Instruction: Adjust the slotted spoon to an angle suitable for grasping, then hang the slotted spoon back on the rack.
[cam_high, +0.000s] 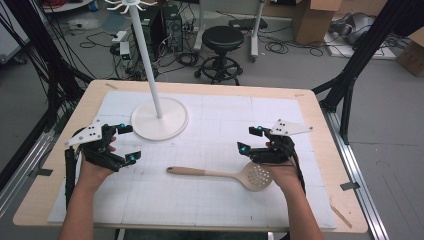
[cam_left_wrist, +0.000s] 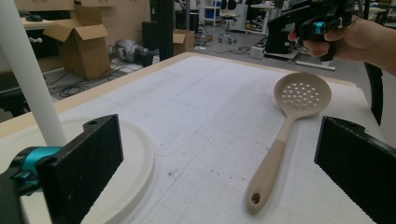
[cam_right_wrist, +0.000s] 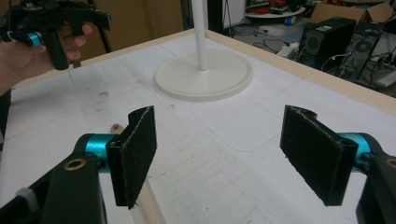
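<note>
On the near table the slotted spoon (cam_high: 227, 174) lies unheld, both grippers (cam_high: 121, 143) (cam_high: 251, 139) wide and empty; hanging it on the stand (cam_high: 159, 119) looks undone.

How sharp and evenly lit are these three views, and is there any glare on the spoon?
High view: even overhead light, soft shadows, no glare on the slotted spoon, slightly soft throughout. Left gripper view: spoon holes crisp, the near jaws a little blurred. Right gripper view: jaw pads sharp, the stand base clear, the background cartons softer.
</note>
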